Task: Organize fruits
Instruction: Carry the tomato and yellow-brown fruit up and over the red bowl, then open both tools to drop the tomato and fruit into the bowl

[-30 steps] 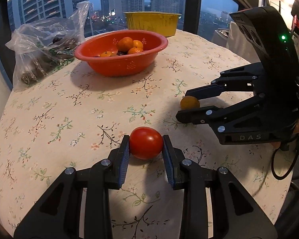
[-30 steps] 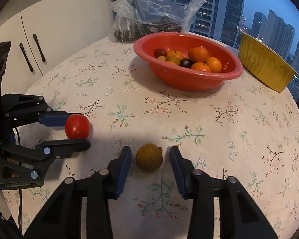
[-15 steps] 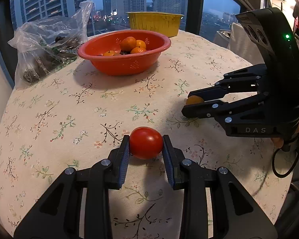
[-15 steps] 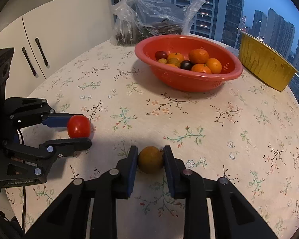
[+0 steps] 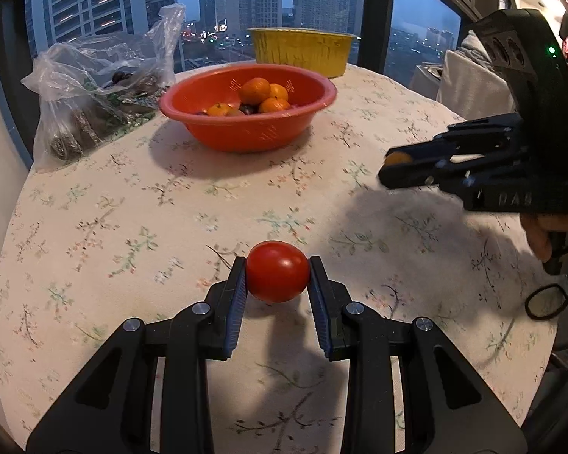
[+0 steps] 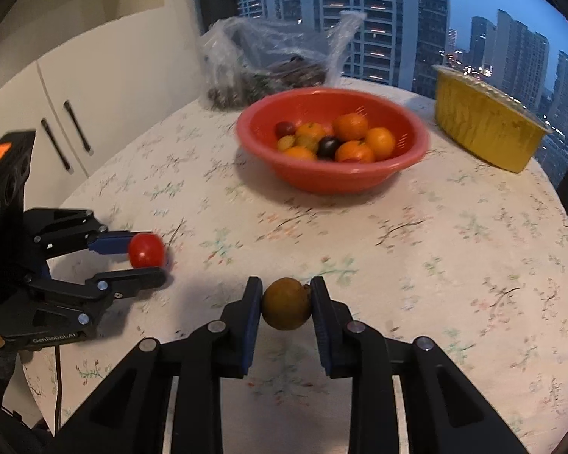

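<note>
Two fruits are now off the floral-cloth table (image 5: 94,227), one in each claw. A second ago the right claw (image 6: 286,304) stood wide around the round brownish-yellow fruit (image 6: 286,304) as it sat on the cloth; half a second ago its pads closed on it, and now the fruit is pinched between the blue pads and lifted clear, with the scene behind it smeared by motion. Seen from the left wrist, that claw has risen and pulled away to the right, its shadow falling well below it on the cloth.

The left claw (image 5: 277,278) has kept its hold on the glossy red tomato (image 5: 277,271) throughout, pads touching both flanks; the tomato now hangs a little above the cloth, judging by the shadow beneath it.

Both pick-ups look finished, so the carrying stage is probably starting. The perforated orange-red plastic bowl (image 6: 333,181), which holds oranges and dark plums, and the crinkled yellow foil tray (image 6: 484,132) behind it are the likely destinations; which fruit belongs where cannot be told. A clear plastic bag (image 5: 94,87) lies beside the bowl.
</note>
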`<move>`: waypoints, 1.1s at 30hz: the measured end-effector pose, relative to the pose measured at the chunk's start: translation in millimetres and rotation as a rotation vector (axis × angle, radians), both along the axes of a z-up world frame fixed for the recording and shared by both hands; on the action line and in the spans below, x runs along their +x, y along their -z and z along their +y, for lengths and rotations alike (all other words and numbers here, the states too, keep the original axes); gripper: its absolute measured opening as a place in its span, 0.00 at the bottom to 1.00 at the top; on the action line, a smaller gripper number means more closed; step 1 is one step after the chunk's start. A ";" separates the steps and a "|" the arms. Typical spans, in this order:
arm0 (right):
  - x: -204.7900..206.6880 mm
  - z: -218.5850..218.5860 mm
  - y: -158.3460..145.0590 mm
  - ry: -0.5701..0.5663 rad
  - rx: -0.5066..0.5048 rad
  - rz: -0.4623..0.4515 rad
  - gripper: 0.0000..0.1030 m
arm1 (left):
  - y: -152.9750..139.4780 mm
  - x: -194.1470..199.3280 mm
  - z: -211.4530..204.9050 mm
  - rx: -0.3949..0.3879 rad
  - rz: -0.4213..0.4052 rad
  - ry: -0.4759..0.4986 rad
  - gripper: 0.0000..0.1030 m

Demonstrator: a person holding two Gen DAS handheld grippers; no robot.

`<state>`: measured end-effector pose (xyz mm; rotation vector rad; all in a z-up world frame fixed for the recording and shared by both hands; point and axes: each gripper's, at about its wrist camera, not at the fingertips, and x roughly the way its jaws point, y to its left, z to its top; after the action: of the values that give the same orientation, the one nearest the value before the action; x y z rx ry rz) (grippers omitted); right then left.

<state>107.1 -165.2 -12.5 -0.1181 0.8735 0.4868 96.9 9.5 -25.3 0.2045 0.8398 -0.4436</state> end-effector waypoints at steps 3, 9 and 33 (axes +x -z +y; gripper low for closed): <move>12.6 -14.0 -10.5 0.034 -0.006 -0.020 0.27 | -7.4 8.9 4.1 0.005 -0.011 -0.005 0.29; 46.1 -32.5 -31.4 0.084 -0.005 -0.054 0.27 | -31.5 42.2 13.2 0.022 -0.058 -0.024 0.29; 151.8 20.2 -9.6 0.067 -0.106 -0.076 0.27 | -24.1 190.7 -36.7 0.060 -0.077 -0.022 0.29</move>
<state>258.9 -145.0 -2.9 -0.2021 0.8262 0.3713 287.6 -27.3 -1.2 0.2662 0.7798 -0.3882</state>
